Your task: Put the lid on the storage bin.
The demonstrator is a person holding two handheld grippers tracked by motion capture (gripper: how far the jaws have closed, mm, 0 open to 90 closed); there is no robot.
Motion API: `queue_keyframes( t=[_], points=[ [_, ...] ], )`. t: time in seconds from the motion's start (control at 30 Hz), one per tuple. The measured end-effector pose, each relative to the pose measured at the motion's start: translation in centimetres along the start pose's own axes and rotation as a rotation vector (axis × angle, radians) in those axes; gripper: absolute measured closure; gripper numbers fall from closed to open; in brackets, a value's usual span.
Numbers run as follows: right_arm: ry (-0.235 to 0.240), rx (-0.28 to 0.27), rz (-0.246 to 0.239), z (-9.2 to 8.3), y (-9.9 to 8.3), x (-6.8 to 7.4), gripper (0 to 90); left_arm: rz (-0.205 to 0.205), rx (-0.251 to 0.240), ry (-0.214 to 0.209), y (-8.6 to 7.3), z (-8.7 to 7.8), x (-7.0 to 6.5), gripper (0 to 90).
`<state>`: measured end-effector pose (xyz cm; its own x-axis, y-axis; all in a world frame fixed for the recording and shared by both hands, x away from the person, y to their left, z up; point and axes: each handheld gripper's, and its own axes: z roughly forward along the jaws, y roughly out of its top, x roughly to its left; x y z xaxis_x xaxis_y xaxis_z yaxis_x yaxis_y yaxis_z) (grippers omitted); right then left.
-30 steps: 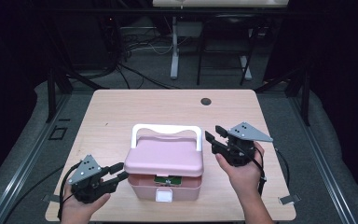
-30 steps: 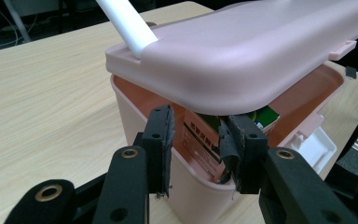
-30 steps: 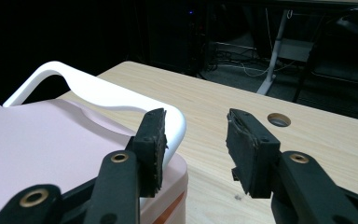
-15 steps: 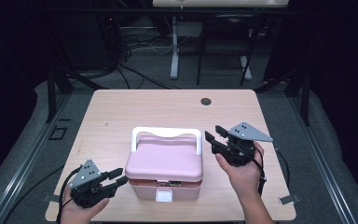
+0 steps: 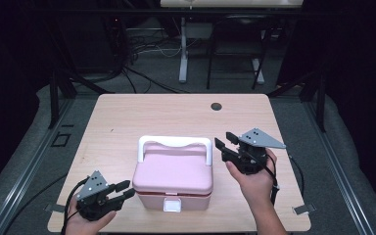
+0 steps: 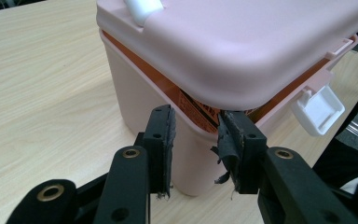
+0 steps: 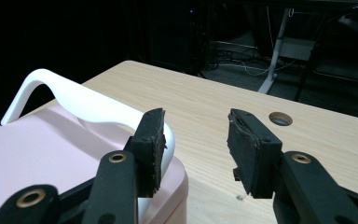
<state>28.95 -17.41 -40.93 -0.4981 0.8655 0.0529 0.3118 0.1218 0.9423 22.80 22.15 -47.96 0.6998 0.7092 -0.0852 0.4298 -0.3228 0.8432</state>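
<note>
One smooth pink plastic box with one arched white handle is flanked by two grippers: left gripper and right gripper, jaws apart, nothing clamped.

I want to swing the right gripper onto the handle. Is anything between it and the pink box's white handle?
No. In the high view the right gripper sits just beside the white handle of the pink box, with bare table between them.
</note>
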Motion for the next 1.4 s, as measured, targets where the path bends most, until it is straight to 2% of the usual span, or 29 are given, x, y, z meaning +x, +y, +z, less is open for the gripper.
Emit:
queue_keyframes(
  t=[0.63, 0.9, 1.4],
  points=[
    [0.000, -0.001, 0.002, 0.1, -0.1, -0.1, 55.2, -0.022, 0.025, 0.007, -1.2, 0.1, 0.5, 64.9],
    [0.000, -0.004, 0.003, 0.0, -0.1, -0.1, 55.1, -0.034, 0.013, 0.004, -1.2, 0.0, 0.7, 65.0],
    [-0.010, 0.001, 0.016, 0.1, -0.2, -0.7, 55.0, -0.081, 0.004, 0.062, -2.1, 0.4, 2.3, 62.4]
  ],
)
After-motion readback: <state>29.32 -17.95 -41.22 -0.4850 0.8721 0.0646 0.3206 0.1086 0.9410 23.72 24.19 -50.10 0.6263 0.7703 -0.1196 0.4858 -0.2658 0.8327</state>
